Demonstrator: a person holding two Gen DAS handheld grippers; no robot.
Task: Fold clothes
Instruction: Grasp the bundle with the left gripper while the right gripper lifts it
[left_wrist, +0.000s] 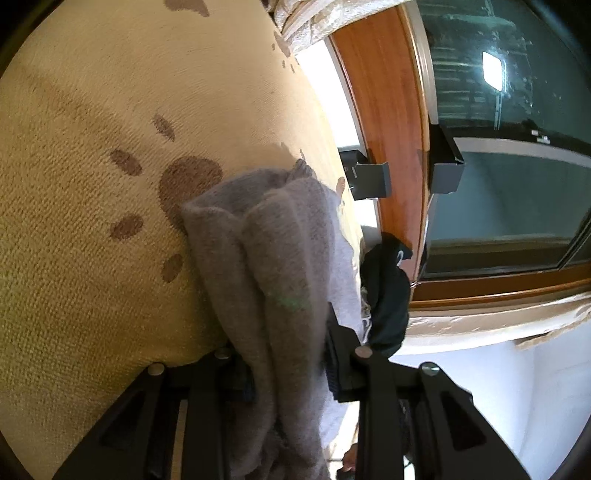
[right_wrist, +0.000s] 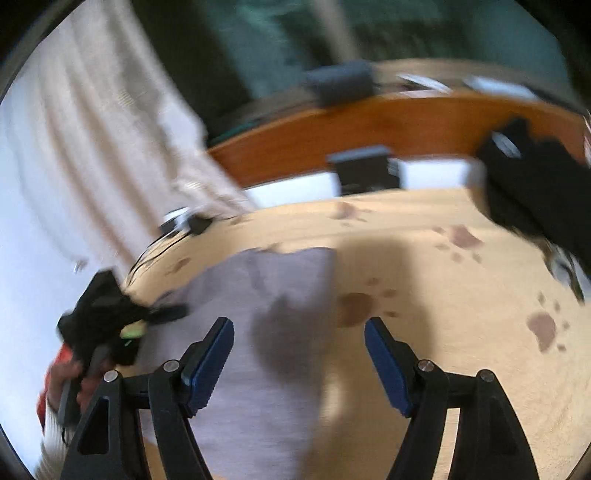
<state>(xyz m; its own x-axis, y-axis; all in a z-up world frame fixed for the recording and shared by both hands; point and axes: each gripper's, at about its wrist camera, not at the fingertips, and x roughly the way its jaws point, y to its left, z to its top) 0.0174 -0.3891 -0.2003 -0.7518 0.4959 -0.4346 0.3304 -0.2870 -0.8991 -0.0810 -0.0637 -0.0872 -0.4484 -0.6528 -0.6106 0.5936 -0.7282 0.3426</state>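
A grey garment (left_wrist: 280, 240) is bunched into thick folds between the fingers of my left gripper (left_wrist: 291, 369), which is shut on it just above the beige cover. In the right wrist view the same grey garment (right_wrist: 266, 295) lies spread flat on the cover, and the left gripper (right_wrist: 166, 314) clamps its left edge, held by a person's hand (right_wrist: 70, 380). My right gripper (right_wrist: 299, 343) hovers over the garment's near part, with its jaws wide apart and nothing between its blue pads (right_wrist: 207, 358). This view is motion-blurred.
The beige cover (left_wrist: 92, 221) carries brown paw prints. A dark garment (left_wrist: 388, 295) lies at its edge and shows as a dark garment (right_wrist: 535, 195) at upper right. Behind it are a wooden ledge (right_wrist: 369, 125), small black boxes (right_wrist: 365, 170), a window and a curtain (right_wrist: 92, 147).
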